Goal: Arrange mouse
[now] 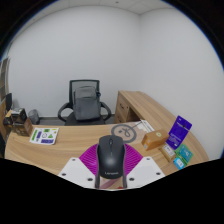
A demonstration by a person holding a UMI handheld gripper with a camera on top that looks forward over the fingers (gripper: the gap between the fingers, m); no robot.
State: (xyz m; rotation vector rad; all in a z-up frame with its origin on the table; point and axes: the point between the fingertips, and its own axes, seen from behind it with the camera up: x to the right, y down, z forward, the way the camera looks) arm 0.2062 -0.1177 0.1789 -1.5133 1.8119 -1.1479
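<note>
A black computer mouse (110, 159) sits between my gripper's (110, 166) two fingers, its tail toward me and its wheel pointing away. The purple pads (88, 158) press against both of its sides. The mouse appears lifted above the wooden desk (60, 150), which lies below and beyond it.
A black office chair (88, 101) stands behind the desk. A green-and-white booklet (43, 134) lies at the left, a round disc (124, 133) just beyond the mouse, and a purple box (179, 131) with teal boxes (182, 156) at the right. A dark device (16, 121) sits far left.
</note>
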